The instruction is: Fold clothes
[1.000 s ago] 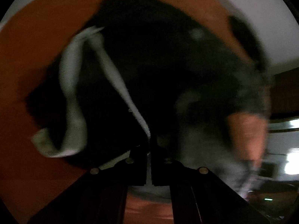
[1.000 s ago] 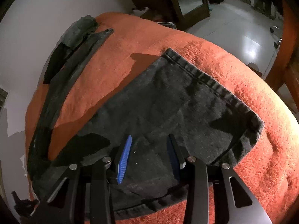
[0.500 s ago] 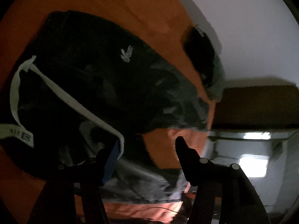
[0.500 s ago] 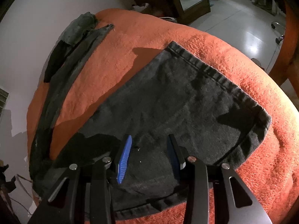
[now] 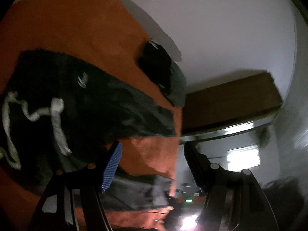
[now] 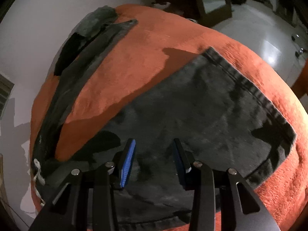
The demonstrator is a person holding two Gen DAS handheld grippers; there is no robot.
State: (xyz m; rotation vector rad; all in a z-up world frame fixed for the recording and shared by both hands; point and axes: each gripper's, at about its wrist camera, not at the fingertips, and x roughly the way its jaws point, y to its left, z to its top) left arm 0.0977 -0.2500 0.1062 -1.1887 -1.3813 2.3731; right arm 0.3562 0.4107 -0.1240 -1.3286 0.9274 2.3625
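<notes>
Orange blanket (image 6: pixel 154 67), white wall (image 5: pixel 221 28), left claw (image 5: pixel 152 165) opening empty, right claw (image 6: pixel 154 161) part-open, empty

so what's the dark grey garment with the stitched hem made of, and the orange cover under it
The dark grey garment looks like washed, faded denim or heavy cotton: matte, with a thick double-stitched hem and uneven fading. The orange cover looks like terry towelling or plush fleece: a nubby, looped pile with no sheen. Neither can be confirmed from looks alone.
</notes>
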